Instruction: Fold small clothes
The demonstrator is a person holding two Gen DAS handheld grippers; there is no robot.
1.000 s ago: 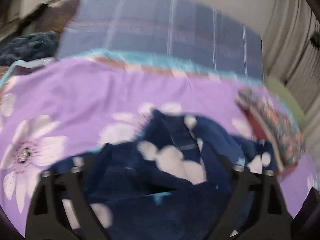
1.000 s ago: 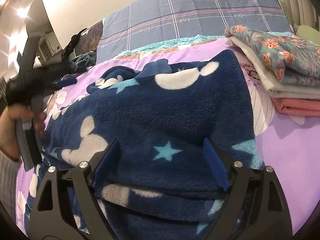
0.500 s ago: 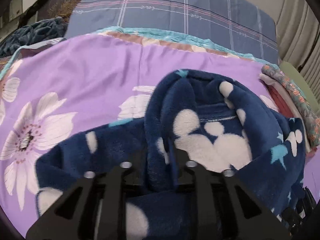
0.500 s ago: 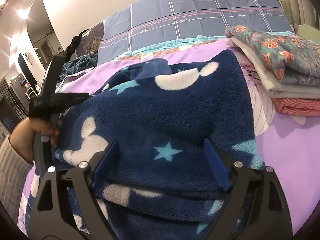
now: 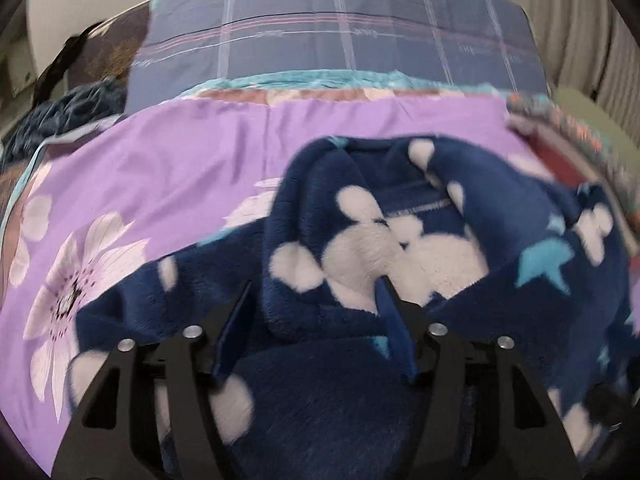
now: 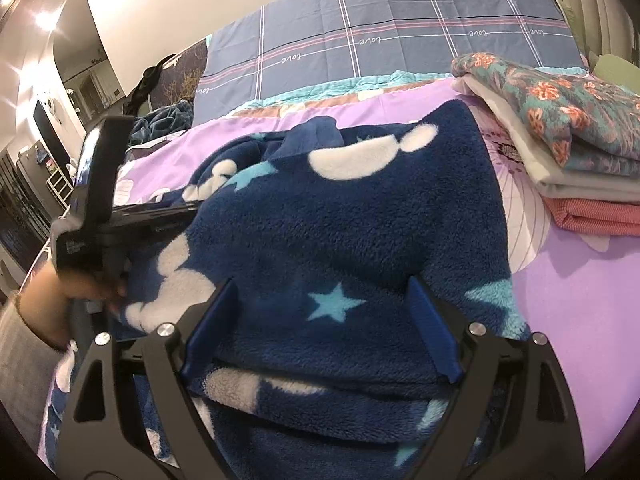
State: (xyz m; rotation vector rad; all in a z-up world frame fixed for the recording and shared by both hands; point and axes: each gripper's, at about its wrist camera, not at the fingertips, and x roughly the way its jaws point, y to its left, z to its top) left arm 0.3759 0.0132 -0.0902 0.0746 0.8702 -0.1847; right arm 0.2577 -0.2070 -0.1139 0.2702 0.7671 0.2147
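A navy fleece garment with white mouse-head shapes and light-blue stars [image 6: 340,220] lies bunched on a purple floral bedsheet [image 5: 168,168]. The left gripper [image 5: 312,320] has just been opening, a fleece fold between its parted jaws. The right gripper [image 6: 324,320] stands wide over the fleece. A blue checked pillow [image 6: 380,24] reads "love".

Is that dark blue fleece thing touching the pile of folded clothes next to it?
Apart. In the right wrist view a strip of purple bedsheet shows between the blue fleece garment and the folded stack all along its edge.
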